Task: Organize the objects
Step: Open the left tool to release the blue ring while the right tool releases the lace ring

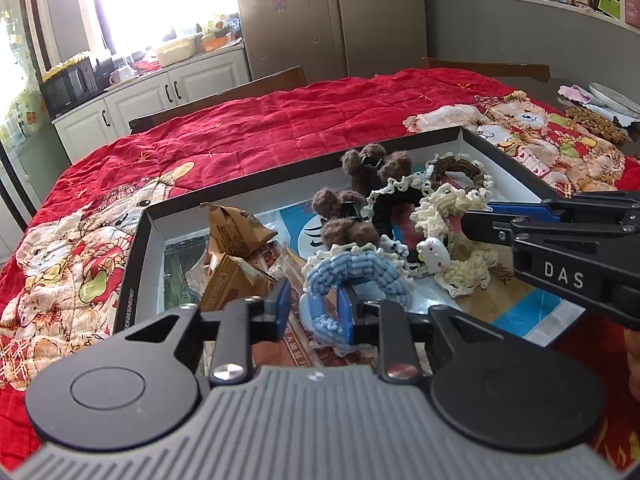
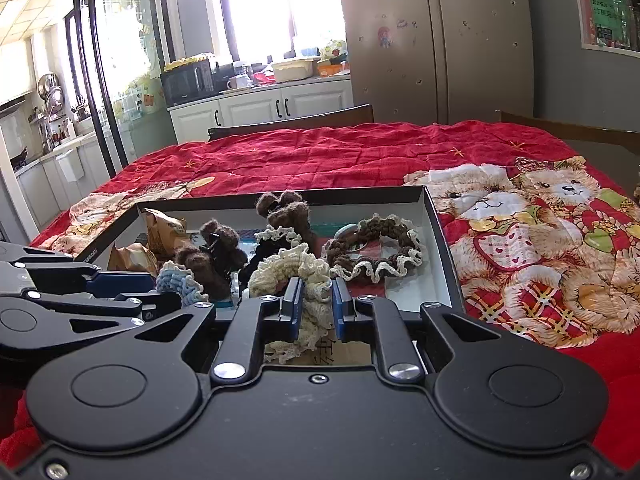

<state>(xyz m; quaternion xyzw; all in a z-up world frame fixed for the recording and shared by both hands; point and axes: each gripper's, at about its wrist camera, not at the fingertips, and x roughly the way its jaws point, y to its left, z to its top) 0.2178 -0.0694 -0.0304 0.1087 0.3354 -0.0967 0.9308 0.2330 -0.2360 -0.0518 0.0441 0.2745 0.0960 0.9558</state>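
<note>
Left wrist view: the left gripper pinches the blue crocheted scrunchie inside the shallow box, beside brown paper packets and brown pompom clips.

Right wrist view: the right gripper clamps the cream scrunchie in the same box; a brown scrunchie lies beyond. Both seem mid-sort; next, each must lift clear without snagging neighbours.

Lower part of the blue scrunchie hidden behind the left gripper, box near wall covered by both tools, plate cut off by the right edge, shelf labels too blurred to be read
</note>
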